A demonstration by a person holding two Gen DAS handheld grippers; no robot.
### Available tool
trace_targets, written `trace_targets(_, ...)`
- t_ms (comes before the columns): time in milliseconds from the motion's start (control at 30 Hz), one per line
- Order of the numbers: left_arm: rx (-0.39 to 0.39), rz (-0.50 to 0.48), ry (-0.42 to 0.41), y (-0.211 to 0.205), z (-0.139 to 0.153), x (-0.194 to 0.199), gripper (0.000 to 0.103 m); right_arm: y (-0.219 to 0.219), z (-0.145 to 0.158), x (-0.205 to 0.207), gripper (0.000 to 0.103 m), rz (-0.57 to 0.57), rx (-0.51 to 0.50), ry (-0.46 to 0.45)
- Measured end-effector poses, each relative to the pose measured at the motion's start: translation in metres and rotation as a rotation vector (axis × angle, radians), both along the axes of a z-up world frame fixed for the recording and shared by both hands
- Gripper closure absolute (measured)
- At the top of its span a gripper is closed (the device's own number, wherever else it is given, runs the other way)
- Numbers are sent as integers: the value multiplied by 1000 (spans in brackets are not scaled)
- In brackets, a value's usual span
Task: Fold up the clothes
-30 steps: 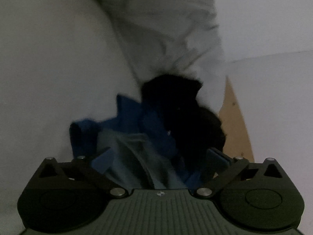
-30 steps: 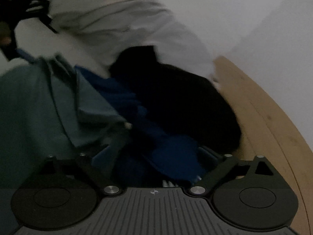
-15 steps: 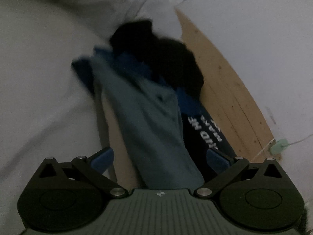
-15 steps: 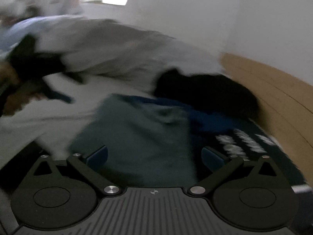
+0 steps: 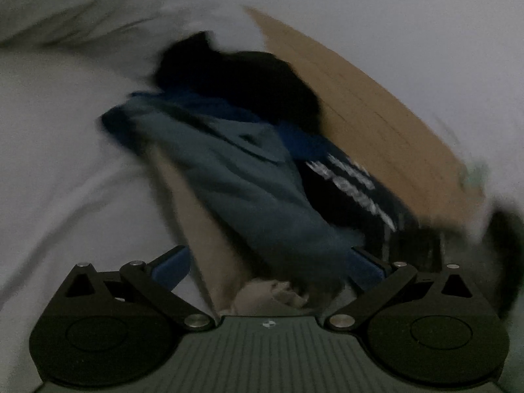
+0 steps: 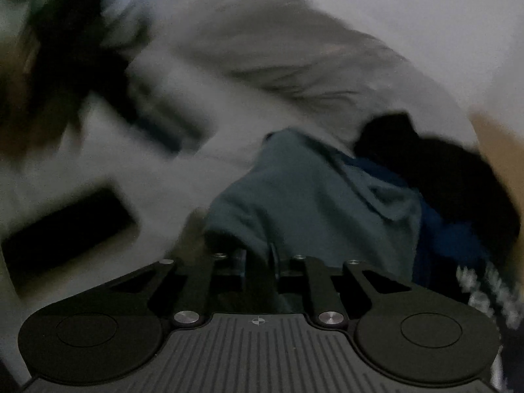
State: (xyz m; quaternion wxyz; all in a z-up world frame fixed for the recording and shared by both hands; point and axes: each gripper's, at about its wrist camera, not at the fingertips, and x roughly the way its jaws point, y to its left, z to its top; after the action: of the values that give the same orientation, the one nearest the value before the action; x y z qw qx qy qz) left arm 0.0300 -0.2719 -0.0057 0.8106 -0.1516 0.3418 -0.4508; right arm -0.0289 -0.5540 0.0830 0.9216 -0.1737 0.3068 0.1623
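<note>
A teal-grey garment (image 5: 249,183) lies on a pile with a blue garment (image 5: 304,140), a black one (image 5: 249,78) and a dark one with white lettering (image 5: 347,180). My left gripper (image 5: 268,265) is open, its blue fingers either side of the teal garment's near end and a beige cloth (image 5: 271,298). My right gripper (image 6: 258,262) is shut on the near edge of the teal-grey garment (image 6: 311,196). Both views are blurred.
The pile rests on a white bed sheet (image 5: 59,150) beside a wooden bed edge (image 5: 370,124) and a white wall (image 5: 409,26). A grey blanket (image 6: 278,49) lies behind. A dark flat object (image 6: 68,229) lies at left in the right wrist view.
My right gripper has closed from open onto the teal-grey garment's edge. My left gripper stays open and has drawn back slightly, showing a beige cloth between its fingers.
</note>
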Motion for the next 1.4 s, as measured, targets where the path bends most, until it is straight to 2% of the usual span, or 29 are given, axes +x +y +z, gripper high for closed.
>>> trace_targets(33, 37, -49, -41, -10, 0, -7, 0, -13, 10, 4, 87, -44, 75, 4)
trace_targets(133, 144, -213, -152, -39, 0, -34, 0, -31, 22, 15, 87, -107, 134, 31)
trace_targets(200, 196, -351, -170, -54, -2, -55, 0, -33, 26, 20, 86, -119, 156, 54)
trace_targets(267, 241, -505, -128, -64, -7, -72, 0, -31, 28, 23, 86, -125, 159, 66)
trace_targets(333, 264, -532, -154, -62, -7, -86, 2, -28, 29, 26, 86, -138, 144, 59)
trace_targets(367, 272, -532, -172, -60, -7, -92, 2, -27, 29, 27, 86, -145, 137, 55)
trace_targets(433, 229, -377, -236, -44, 1, -89, 0, -24, 29, 30, 86, -158, 123, 47)
trace_targets(500, 148, -186, -231, -26, 7, -74, 0, -22, 29, 32, 86, -171, 109, 39)
trace_targets(533, 126, -137, -197, -22, 7, -63, 0, -20, 29, 33, 86, -178, 102, 36)
trace_targets(567, 121, -126, -164, -23, 6, -52, 0, -19, 29, 35, 88, -185, 94, 32)
trace_targets(633, 154, -161, -181, -39, 3, -40, 0, -16, 30, 37, 94, -198, 80, 24)
trace_targets(733, 246, -258, -247, -69, -4, -30, 0, -17, 32, 42, 94, -200, 79, 31)
trace_targets(800, 258, -330, -243, -87, -10, -28, 0, -19, 34, 46, 94, -194, 86, 43)
trace_targets(867, 274, -500, -201, -97, -16, -39, 1, -20, 36, 50, 94, -189, 92, 55)
trace_targets(900, 305, -622, -178, -102, -20, -49, 7, -21, 37, 52, 94, -186, 96, 61)
trace_targets(933, 337, -701, -181, -103, -23, -60, 15, -22, 38, 54, 94, -183, 99, 67)
trace_targets(967, 362, -766, -186, -102, -26, -71, 19, -23, 39, 56, 94, -180, 103, 73)
trace_targets(1067, 327, -750, -217, -81, -24, -89, 19, -23, 41, 58, 94, -166, 109, 92)
trace_targets(1100, 283, -719, -210, -72, -21, -87, 17, -22, 40, 55, 94, -157, 108, 99)
trace_targets(1133, 246, -678, -208, -65, -18, -82, 14, -20, 40, 52, 94, -147, 107, 106)
trace_targets(1233, 188, -436, -268, -52, -2, -70, 0, -14, 39, 45, 94, -120, 105, 128)
trace_targets(1267, 179, -360, -267, -50, -2, -63, 0, -12, 38, 42, 94, -110, 104, 135)
trace_targets(1300, 175, -311, -247, -51, -3, -53, 0, -10, 38, 40, 94, -101, 103, 142)
trace_targets(1400, 217, -259, -171, -70, -12, -25, 0, -9, 39, 39, 94, -105, 120, 153)
